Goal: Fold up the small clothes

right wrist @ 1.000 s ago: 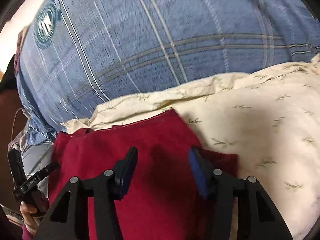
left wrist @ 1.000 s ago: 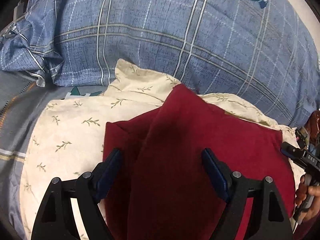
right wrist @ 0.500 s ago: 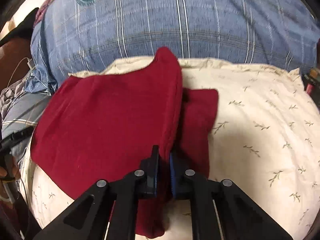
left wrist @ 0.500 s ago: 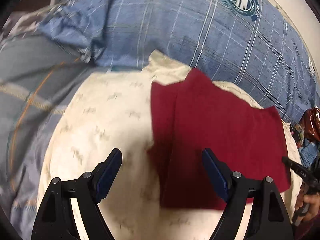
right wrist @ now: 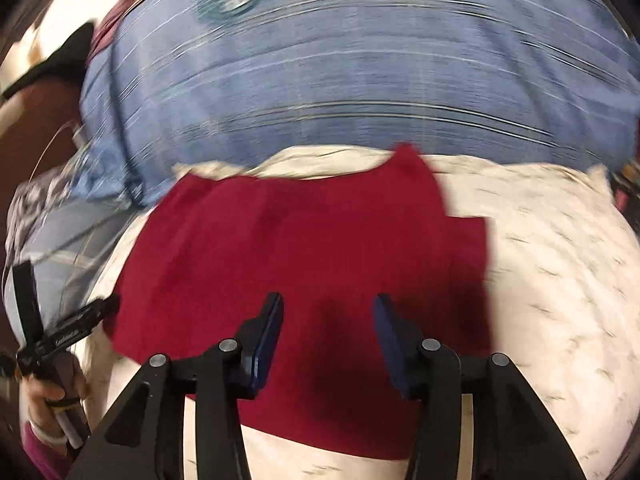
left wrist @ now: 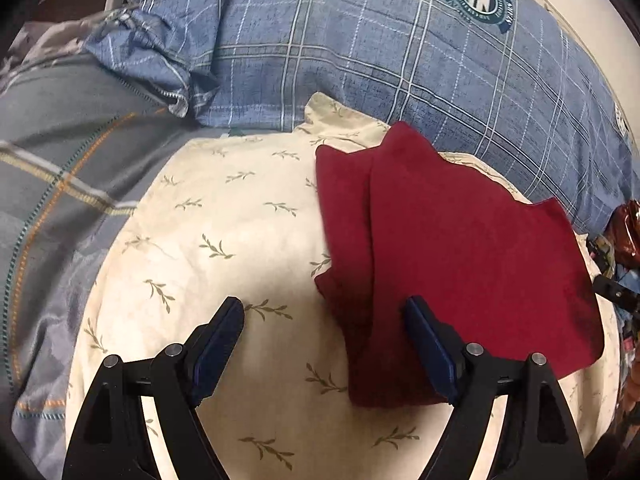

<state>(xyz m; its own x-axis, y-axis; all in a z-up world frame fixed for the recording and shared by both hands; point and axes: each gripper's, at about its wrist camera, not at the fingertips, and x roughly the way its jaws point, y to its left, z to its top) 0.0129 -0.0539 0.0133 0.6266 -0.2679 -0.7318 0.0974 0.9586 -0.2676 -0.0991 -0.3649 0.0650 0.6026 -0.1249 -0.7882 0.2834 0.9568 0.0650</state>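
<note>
A dark red cloth (left wrist: 452, 256) lies folded on a cream pillow with a leaf print (left wrist: 224, 240). My left gripper (left wrist: 326, 312) hangs wide open over the cloth's left edge, its right finger over the red fabric and its left finger over the pillow. The right wrist view is blurred by motion. There the same red cloth (right wrist: 304, 256) lies flat, with one layer lapped over another at its right side. My right gripper (right wrist: 328, 306) hovers above the cloth's near part with its jaws opening and nothing pinched between them.
A blue plaid pillow with a round crest (left wrist: 400, 48) lies behind the cream one. Grey striped bedding (left wrist: 60, 152) is at the left. A hand holding the left gripper's handle (right wrist: 48, 384) shows at the lower left of the right wrist view. Dark clutter (left wrist: 624, 236) sits at the right edge.
My right gripper was shut on the cloth's folded edge half a second ago; it has let go and drawn back. My left gripper slid left off the cloth and stayed open.
</note>
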